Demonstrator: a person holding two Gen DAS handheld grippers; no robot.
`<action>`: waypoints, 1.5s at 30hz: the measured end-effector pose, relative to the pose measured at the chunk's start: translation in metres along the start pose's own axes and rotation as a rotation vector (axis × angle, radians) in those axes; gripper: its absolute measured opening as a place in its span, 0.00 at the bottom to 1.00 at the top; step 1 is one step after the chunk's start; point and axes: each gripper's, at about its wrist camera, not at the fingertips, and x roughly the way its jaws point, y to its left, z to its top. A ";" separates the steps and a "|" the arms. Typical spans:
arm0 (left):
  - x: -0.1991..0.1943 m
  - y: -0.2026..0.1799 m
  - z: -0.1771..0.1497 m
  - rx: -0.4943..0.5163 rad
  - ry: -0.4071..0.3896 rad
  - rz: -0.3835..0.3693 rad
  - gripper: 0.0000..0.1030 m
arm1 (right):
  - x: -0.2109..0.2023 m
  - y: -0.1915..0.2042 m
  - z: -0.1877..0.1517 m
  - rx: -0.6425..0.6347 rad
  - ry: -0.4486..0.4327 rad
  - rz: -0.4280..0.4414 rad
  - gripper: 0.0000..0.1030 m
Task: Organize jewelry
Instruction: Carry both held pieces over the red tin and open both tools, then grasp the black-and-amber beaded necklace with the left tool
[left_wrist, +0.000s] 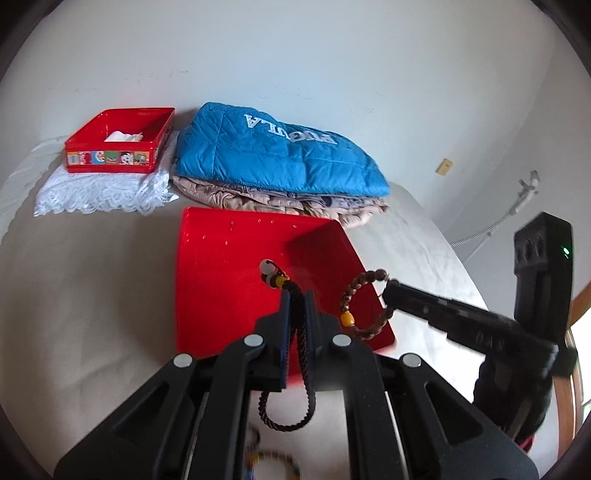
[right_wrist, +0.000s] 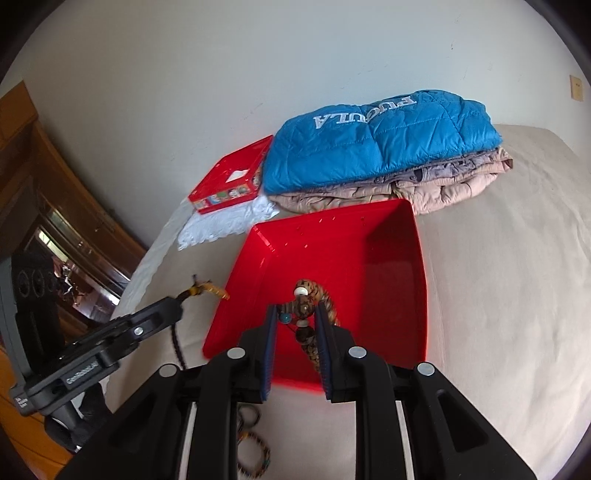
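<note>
A large red tray lies on the bed; it also shows in the right wrist view. My left gripper is shut on a dark braided cord necklace with beads at its tip, held over the tray's near part. My right gripper is shut on a brown wooden bead bracelet over the tray. From the left wrist view the right gripper holds that bracelet over the tray's right edge. The left gripper shows at the tray's left edge.
A small red tin sits on a white lace cloth at the back left. A folded blue jacket lies on quilted bedding behind the tray. More bracelets lie on the bed near me.
</note>
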 end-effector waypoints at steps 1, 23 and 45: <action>0.013 0.002 0.005 -0.002 0.007 0.007 0.05 | 0.007 -0.001 0.001 -0.001 0.004 -0.004 0.20; 0.092 0.037 0.004 -0.022 0.124 0.089 0.31 | 0.058 -0.037 -0.001 0.015 0.063 -0.108 0.26; -0.006 0.066 -0.090 -0.057 0.253 0.272 0.57 | 0.008 -0.005 -0.061 -0.021 0.106 -0.078 0.28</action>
